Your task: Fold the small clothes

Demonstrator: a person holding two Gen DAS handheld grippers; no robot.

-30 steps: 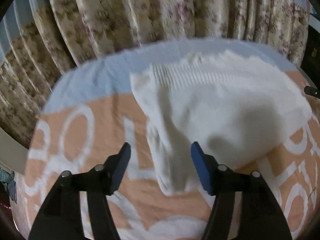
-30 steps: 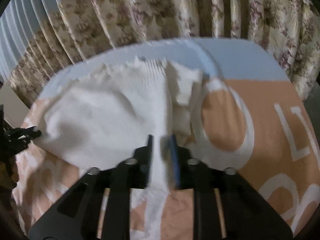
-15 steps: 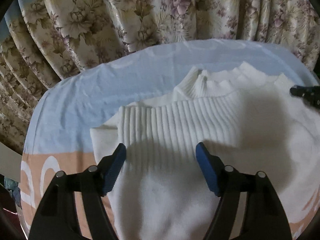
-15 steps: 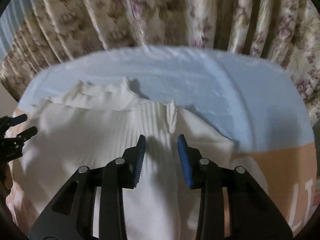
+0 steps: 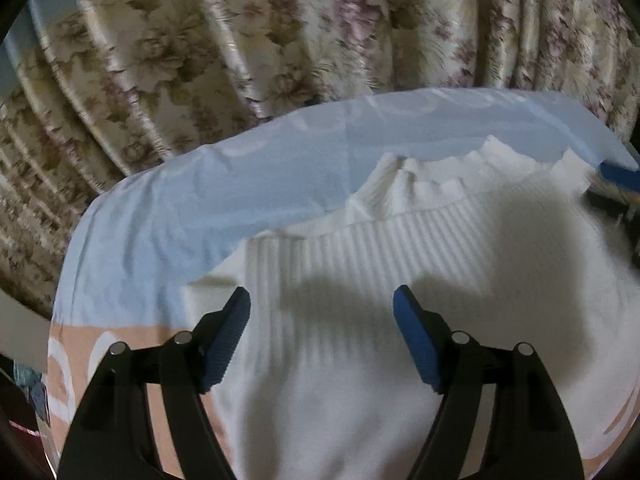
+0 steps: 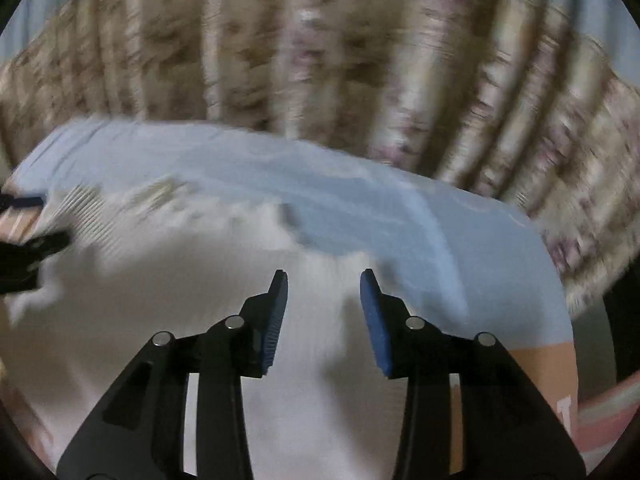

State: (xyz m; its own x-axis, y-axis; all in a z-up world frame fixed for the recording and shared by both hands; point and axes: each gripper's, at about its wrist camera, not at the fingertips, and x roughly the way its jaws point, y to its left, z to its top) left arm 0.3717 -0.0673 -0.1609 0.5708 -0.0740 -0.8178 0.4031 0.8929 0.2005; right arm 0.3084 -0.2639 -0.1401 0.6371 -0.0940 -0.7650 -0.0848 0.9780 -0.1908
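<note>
Left gripper (image 5: 322,300) stands wide, blue ribbed pads apart, nothing pinched between them; it hangs over the white knit sweater (image 5: 360,380). Right gripper (image 6: 323,280) is parted to a narrower gap; its jaws have just been opening, and no cloth sits between the pads, only the sweater (image 6: 160,320) lying below.

Surface: a sheet (image 5: 200,208) covers whatever carries the garment; I cannot tell what lies under it. The sheet's far band is pale blue and lightly creased, the near part peach-orange with large white letter shapes. No containers in either view.

Sweater: white, soft knit, folded once so that a broad ribbed band (image 5: 340,248) runs across its far side, ribs pointing toward the far edge of the sheet. Behind that band a second ribbed piece with a wavy, scalloped edge (image 5: 440,176) pokes up onto the blue zone. The body below the ribbing is smooth, fine-textured, and fills the near-centre of the sheet, reaching toward its right edge in my left view. Both grippers cast dark shadows on it.

Backdrop: pleated floral curtain (image 5: 280,32), beige with mauve blooms, glossy, hanging just past the far edge. Right view is motion-blurred; fine detail there is unreadable.
</note>
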